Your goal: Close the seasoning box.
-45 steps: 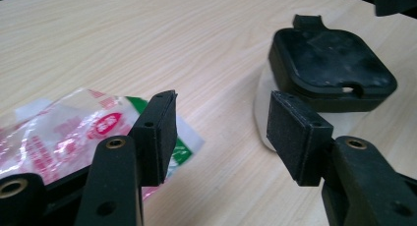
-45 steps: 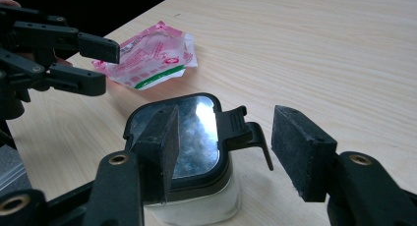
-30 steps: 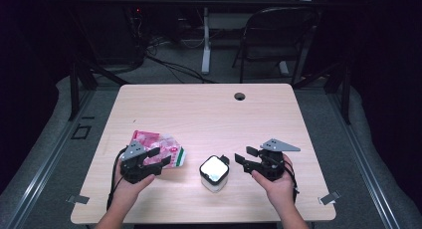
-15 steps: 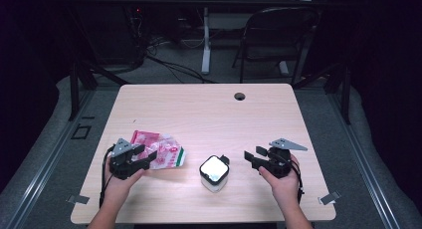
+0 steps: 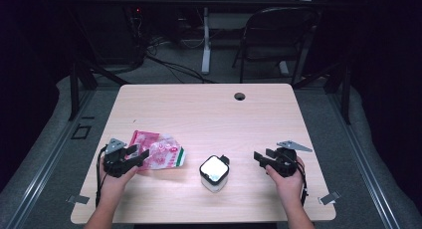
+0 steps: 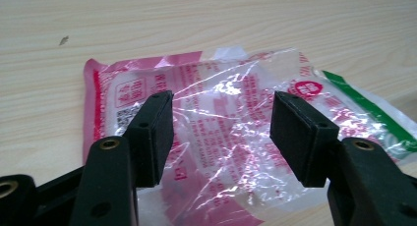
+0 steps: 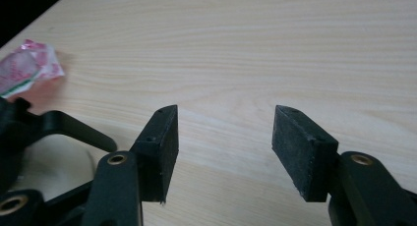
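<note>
Currently, inventory of desk (image 5: pixel 199 114), light wood, w/ round cable hole (image 5: pixel 240 96) at far edge centre.

Item 1: plastic packet (image 5: pixel 159 154), pink/red print w/ green stripe at one end, clear crinkled film. Lies flat on desk, near-left area. In left gripper view it sits directly ahead of & under the jaws (image 6: pixel 221 137).

Item 2: left gripper (image 5: pixel 135 155), held in person's left hand (image 5: pixel 112 181). Jaws released, wide apart, nothing pinched; tips over packet's left edge. Contact w/ film: cannot tell.

Item 3: right gripper (image 5: pixel 261 157), in right hand (image 5: pixel 288 181), near-right of desk. Jaws released, wide apart, bare wood between them (image 7: pixel 221 132). Well apart from packet.

Item 4: small white box w/ dark frame (image 5: pixel 214 173), upright on desk btwn the two grippers, near front edge. Untouched.

Bkgd: folding chair (image 5: pixel 273 40) & cables on floor beyond desk.
</note>
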